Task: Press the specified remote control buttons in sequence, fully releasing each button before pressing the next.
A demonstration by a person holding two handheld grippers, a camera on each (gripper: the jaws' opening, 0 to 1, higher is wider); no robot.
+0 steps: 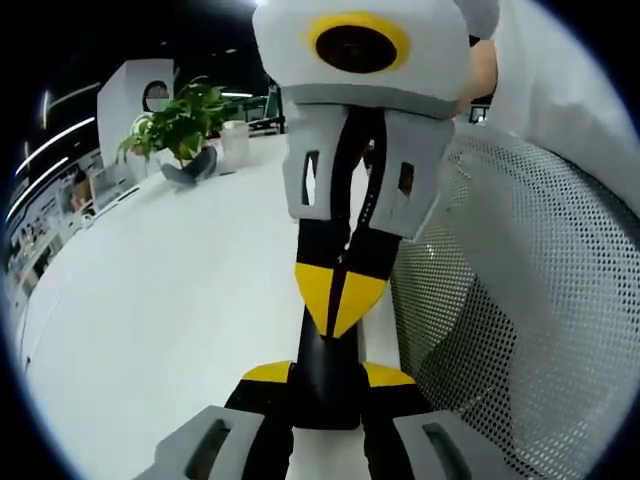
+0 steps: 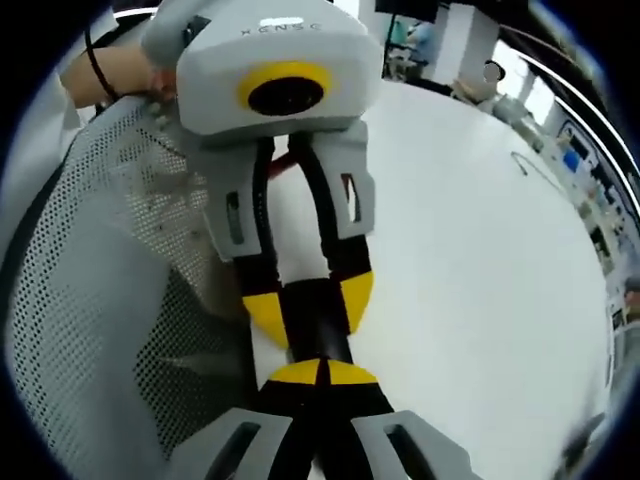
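A slim black remote control (image 1: 325, 395) is held above the white table (image 1: 170, 300). In the left gripper view my left gripper (image 1: 327, 375) is shut on it, with one yellow fingertip on each long side. My right gripper (image 1: 338, 295) comes in from the top facing it. Its yellow tips are closed together and touch the remote's far end. In the right gripper view my right gripper (image 2: 322, 373) is shut at the bottom, with its tips against the remote control (image 2: 318, 325). The left gripper (image 2: 312, 300) clamps it from above. The buttons are hidden.
A grey mesh chair back (image 1: 520, 300) stands close beside the grippers, and the mesh chair back (image 2: 120, 260) also shows in the right gripper view. A potted plant (image 1: 180, 125) and a white cup (image 1: 235, 145) sit at the table's far end. A person's hand (image 2: 110, 70) holds the left gripper.
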